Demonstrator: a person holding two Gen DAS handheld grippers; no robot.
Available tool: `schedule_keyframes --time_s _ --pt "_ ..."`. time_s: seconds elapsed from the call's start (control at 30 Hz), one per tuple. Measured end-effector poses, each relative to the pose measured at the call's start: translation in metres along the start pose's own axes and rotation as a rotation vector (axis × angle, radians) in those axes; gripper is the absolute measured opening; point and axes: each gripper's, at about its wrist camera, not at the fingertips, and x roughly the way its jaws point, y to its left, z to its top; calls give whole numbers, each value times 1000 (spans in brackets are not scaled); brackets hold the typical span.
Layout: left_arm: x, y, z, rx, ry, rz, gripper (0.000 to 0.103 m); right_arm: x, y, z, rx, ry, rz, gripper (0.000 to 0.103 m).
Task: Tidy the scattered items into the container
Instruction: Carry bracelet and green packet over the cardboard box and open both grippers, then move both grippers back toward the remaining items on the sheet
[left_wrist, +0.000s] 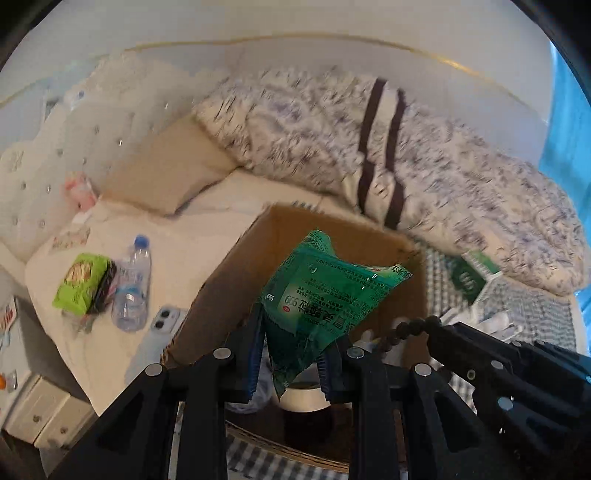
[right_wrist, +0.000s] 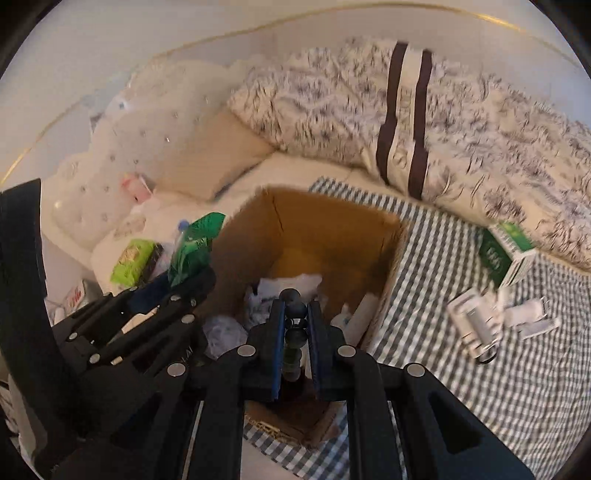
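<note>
both grippers hung over the open box (right_wrist: 332, 229): left gripper (left_wrist: 291, 354) clamped a green sachet (left_wrist: 325, 295), right gripper (right_wrist: 295, 332) pinched dark beads (right_wrist: 295, 321) (a string, seemingly). better to lower each inside before letting go.

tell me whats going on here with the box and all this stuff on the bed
A person is tidying loose items into a cardboard box on the bed, with a gripper in each hand. The left gripper holds a green sachet above the open box. The right gripper is shut on a string of dark beads, also over the box. Crumpled paper already lies inside. A green carton and small white items lie on the checked cloth; a bottle and snack pack are left of the box.
</note>
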Motion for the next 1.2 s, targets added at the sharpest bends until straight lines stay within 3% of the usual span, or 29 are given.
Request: schedule_keyframes --time_s 0.07,0.13,0.17,0.2,0.3,0.6,0.93,1.07,1.2 --pt "15 2 -7 -2 30 -18 28 11 -5 -5 10 1 1 13" --pt "24 2 -11 -13 43 -35 50 16 -13 -8 35 -4 -8 23" --pt "29 3 -12 -27 48 -31 73 17 -19 -8 53 4 -12 29" --pt "33 6 -13 -45 55 -35 89 16 -29 -8 82 4 8 38" --pt "35 5 -13 -79 56 -69 90 -2 -47 -6 129 -47 37 63" --pt "1 -49 -8 -23 -15 -107 92 -74 -102 -17 191 -158 -19 63" --pt "-38 -165 -29 131 -38 -198 99 -149 -196 -66 324 -209 -152 63" --pt "-35 -200 -40 146 -28 -205 103 -166 -229 -88 358 -211 -186 63" --pt "-9 -229 -53 130 14 -192 103 -163 -263 -113 387 -200 -224 63"
